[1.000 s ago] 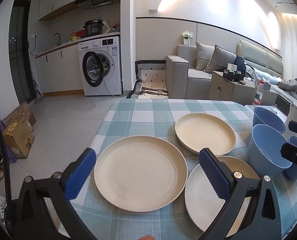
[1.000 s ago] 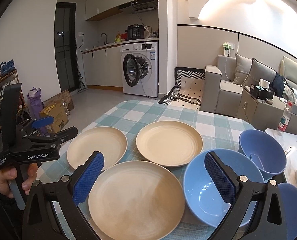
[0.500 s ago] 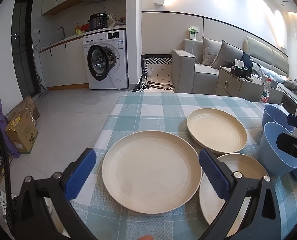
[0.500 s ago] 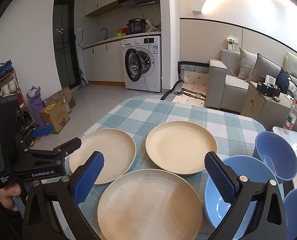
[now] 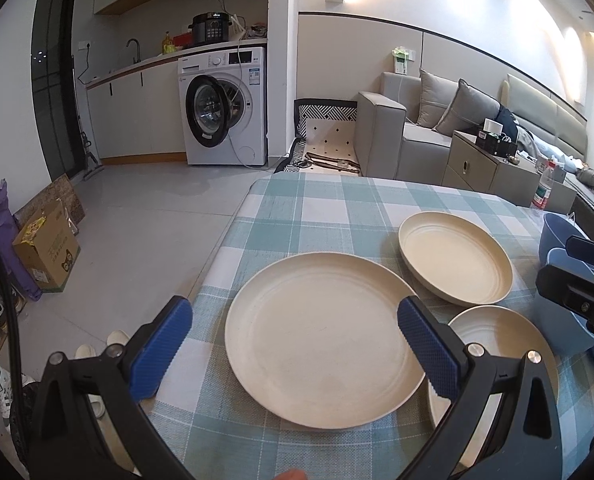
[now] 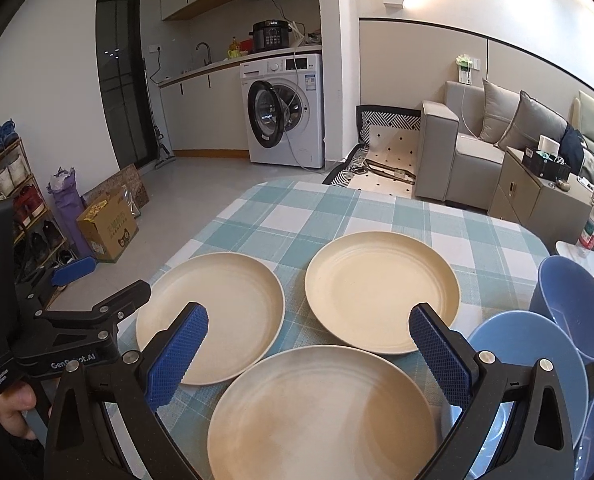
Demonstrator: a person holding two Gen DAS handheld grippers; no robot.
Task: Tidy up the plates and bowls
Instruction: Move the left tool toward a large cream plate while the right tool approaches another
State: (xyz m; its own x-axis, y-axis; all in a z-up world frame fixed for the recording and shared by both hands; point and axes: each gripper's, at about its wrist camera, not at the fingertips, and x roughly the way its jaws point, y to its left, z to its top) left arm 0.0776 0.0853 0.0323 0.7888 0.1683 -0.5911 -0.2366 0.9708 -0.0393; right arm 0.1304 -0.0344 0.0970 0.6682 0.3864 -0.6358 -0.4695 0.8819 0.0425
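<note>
In the left wrist view, the left gripper (image 5: 295, 348) is released, its blue pads wide apart low in the frame over a big cream plate (image 5: 321, 354) on the checked desk (image 5: 337, 208), with two more plates at the right. In the right wrist view, the right gripper (image 6: 309, 358) is released too, above the nearest plate (image 6: 321, 416) at bottom center, and blue bowls (image 6: 577, 312) sit at the right edge.

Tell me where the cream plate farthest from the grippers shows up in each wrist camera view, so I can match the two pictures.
Left wrist view: the far cream plate sits right of centre, behind the other two plates.
Right wrist view: the same plate sits centre-right, just left of the blue bowls.
Shared landmark: the washing machine stands against the back wall in both views.
</note>
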